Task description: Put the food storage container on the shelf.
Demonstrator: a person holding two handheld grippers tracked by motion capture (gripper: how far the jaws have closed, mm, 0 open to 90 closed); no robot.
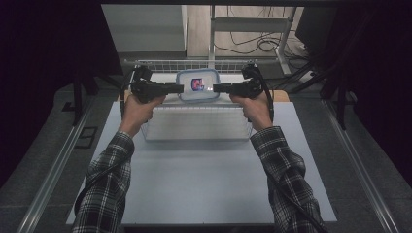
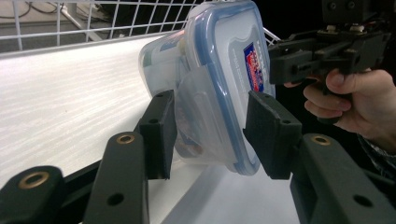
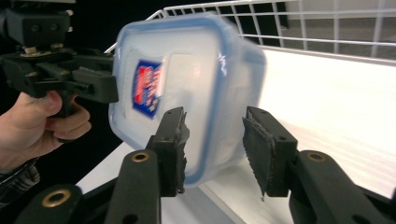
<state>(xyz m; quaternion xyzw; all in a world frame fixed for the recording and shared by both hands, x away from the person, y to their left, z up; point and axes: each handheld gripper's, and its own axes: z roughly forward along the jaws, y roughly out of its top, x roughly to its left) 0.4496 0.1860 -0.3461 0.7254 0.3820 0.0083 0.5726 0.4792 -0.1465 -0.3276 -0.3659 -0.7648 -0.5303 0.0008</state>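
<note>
Both grippers meet on one thing: a clear plastic container (image 1: 197, 85) with a blue-rimmed snap lid and a red-and-blue label, carried between them over the far edge of the bench (image 1: 194, 184), just above the wire basket (image 1: 197, 127).

Its left end sits between the jaws of the left gripper (image 2: 210, 133). From that gripper's own camera the pads bracket the lid rim and wall, one pad touching, while a sliver of gap shows at the other, so the hold looks loose. At the right end, the right gripper (image 3: 212, 144) has the box between its jaws too, though there the picture is blurred and I cannot tell how firmly the pads press (the lid edge reaches down to them, at least).

The box hangs tilted, lid turned towards the person. Beyond it runs the tall wire fence along the bench's far edge.

As for progress, I would judge the lift done and the carry under way: the container is off any surface, not yet set down in the basket.
</note>
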